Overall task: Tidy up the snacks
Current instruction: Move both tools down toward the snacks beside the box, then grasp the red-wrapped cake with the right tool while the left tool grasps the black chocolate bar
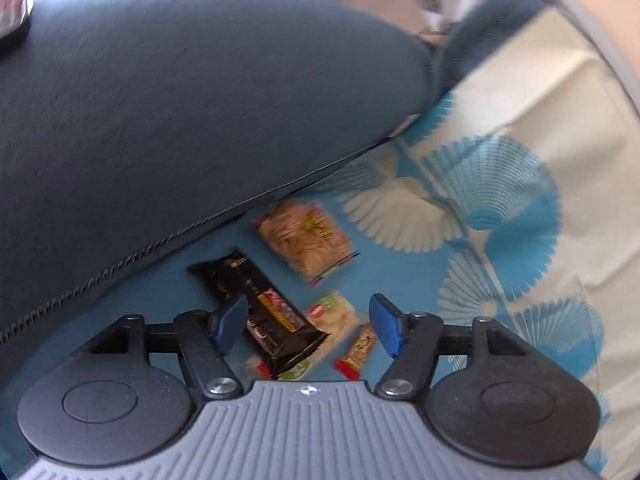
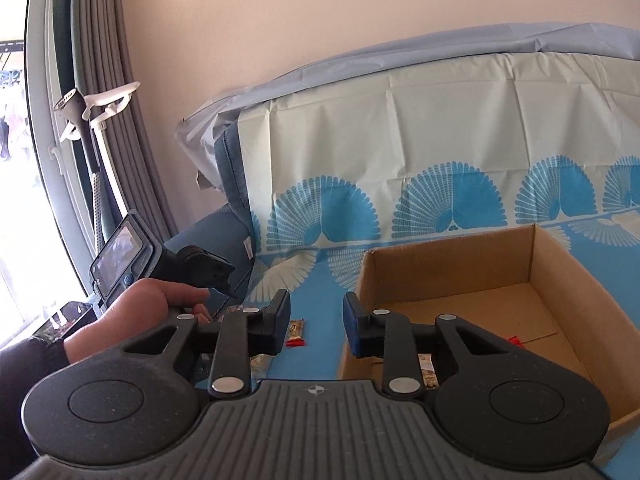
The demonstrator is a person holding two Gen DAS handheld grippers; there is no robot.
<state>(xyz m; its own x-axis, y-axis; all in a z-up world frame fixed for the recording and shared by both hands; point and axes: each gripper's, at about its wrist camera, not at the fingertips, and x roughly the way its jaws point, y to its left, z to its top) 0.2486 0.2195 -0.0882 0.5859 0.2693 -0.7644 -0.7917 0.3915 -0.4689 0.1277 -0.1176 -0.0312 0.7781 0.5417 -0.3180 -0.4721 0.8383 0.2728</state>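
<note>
In the left wrist view, several snack packets lie on the blue patterned cloth (image 1: 400,248): a black bar (image 1: 260,312), a tan packet (image 1: 306,238), a pale packet (image 1: 334,314) and a red-edged bar (image 1: 358,350). My left gripper (image 1: 308,324) is open and empty, just above the black bar and pale packet. In the right wrist view, my right gripper (image 2: 316,324) is open and empty, at the near left corner of an open cardboard box (image 2: 552,256). A snack bar (image 2: 428,372) and a red-ended packet (image 2: 514,340) lie inside the box. A small bar (image 2: 297,332) lies on the cloth between the fingers.
A large blue-grey cushion (image 1: 180,120) fills the left of the left wrist view, close beside the snacks. In the right wrist view, the hand holding the left gripper (image 2: 140,304) is at the left, with curtains and a window (image 2: 100,80) behind.
</note>
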